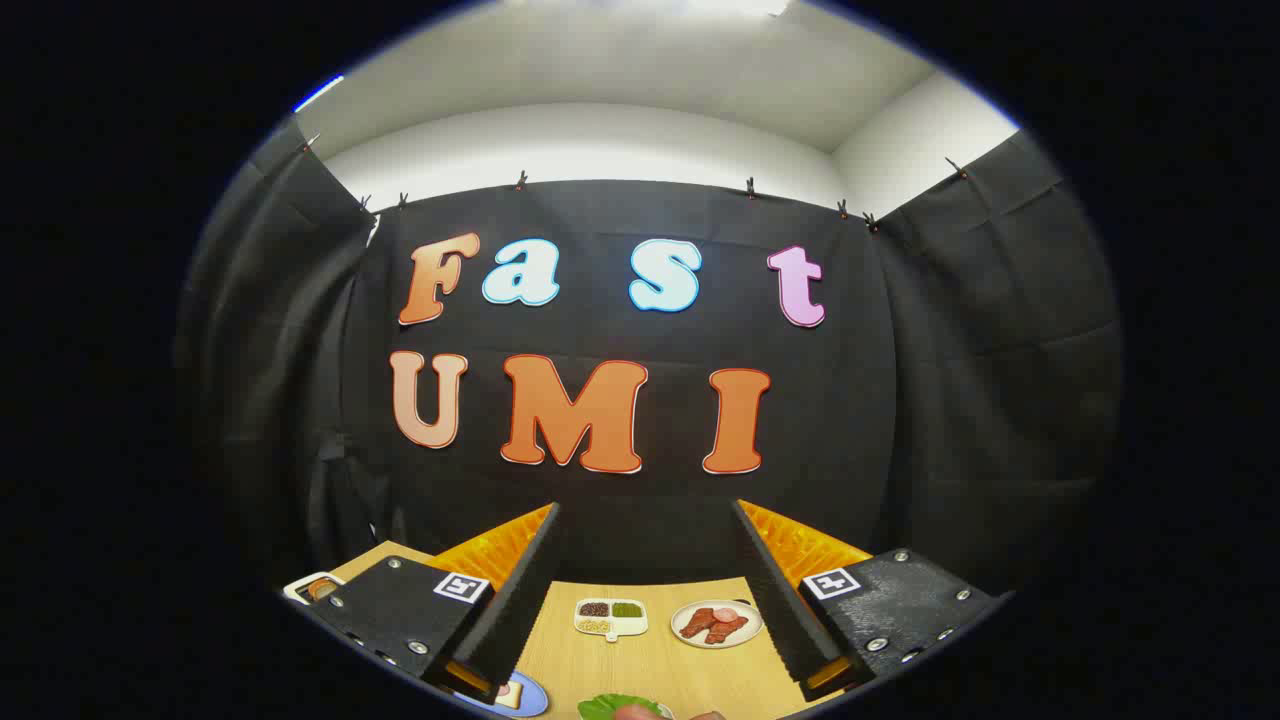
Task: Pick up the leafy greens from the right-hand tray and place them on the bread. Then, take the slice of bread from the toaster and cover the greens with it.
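My gripper (pixel 645 508) is open, its fingers spread wide and nothing between them, pointing at the booth's back wall well above the wooden table (pixel 650 665). Down near the base of the fingers, a green leafy piece (pixel 612 706) lies on the table, partly cut off from sight. To its left, close to the left finger's base, a blue plate (pixel 535 700) carries a slice of bread (pixel 508 694). A white object with something brown in it (pixel 312 587) stands beyond the left finger's outer side; I cannot tell what it is.
Between the fingers, farther back on the table, sit a white divided dish (pixel 610 617) with dark, green and pale fillings and a round plate of reddish meat slices (pixel 716 622). Black cloth walls close the booth behind and on both sides.
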The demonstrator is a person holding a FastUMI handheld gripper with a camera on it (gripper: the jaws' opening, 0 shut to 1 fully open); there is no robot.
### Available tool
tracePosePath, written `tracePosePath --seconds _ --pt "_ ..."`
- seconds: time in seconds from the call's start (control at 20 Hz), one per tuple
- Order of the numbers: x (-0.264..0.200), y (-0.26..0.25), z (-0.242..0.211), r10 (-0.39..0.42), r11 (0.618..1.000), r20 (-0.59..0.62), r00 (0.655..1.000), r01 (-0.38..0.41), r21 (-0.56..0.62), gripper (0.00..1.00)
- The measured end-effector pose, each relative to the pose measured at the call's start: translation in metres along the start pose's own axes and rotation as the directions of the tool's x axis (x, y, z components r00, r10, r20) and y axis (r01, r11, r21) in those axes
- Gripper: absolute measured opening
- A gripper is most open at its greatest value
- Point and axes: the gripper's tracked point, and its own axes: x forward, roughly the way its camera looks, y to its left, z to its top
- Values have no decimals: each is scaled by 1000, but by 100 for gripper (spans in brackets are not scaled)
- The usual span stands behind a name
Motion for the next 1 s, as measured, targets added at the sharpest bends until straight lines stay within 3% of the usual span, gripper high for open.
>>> tracePosePath --seconds 0.3,0.6,1.0 --pt "6 13 6 57 997 33 998 -58 40 98" --pt "7 18 10 59 996 49 997 -62 56 98" --pt "12 25 -32 73 997 -51 996 -72 30 98"
